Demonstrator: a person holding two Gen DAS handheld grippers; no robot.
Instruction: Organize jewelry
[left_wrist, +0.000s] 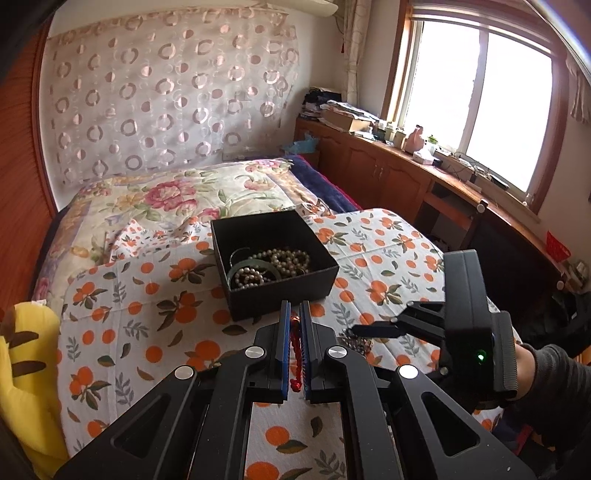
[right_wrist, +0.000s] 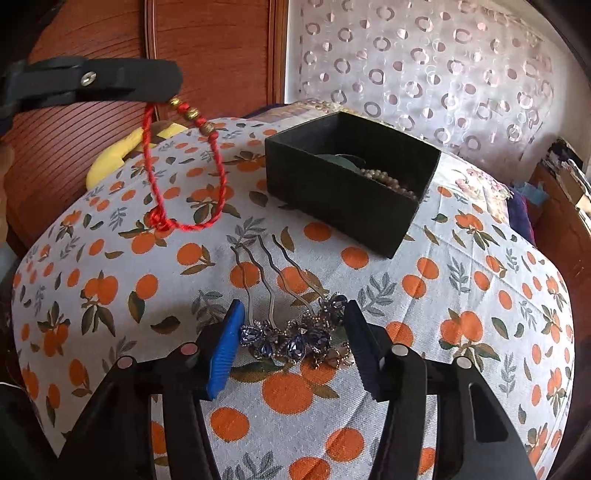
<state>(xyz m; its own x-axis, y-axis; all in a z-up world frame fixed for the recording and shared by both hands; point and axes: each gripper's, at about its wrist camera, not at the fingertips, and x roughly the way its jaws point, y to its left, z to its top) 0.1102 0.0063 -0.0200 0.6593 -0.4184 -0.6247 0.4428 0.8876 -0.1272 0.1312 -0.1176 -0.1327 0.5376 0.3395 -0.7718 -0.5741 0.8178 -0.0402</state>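
Note:
My left gripper (left_wrist: 294, 314) is shut on a red cord bracelet (left_wrist: 295, 354) with gold beads and holds it above the cloth; in the right wrist view the left gripper (right_wrist: 173, 86) has the bracelet (right_wrist: 184, 177) hanging from its tips, left of the box. A black open box (left_wrist: 275, 266) holds pearl strands and a green bangle; it also shows in the right wrist view (right_wrist: 351, 184). My right gripper (right_wrist: 293, 314) is open, its fingers on either side of a blue jewelled hair comb (right_wrist: 291, 332) lying on the cloth. The right gripper (left_wrist: 358, 328) shows low over the comb (left_wrist: 356, 339).
An orange-print cloth (right_wrist: 443, 295) covers the table, which stands against a floral-covered bed (left_wrist: 166, 199). A yellow plush toy (left_wrist: 26, 362) lies at the left. A wooden cabinet (left_wrist: 388, 170) with clutter runs under the window at the right.

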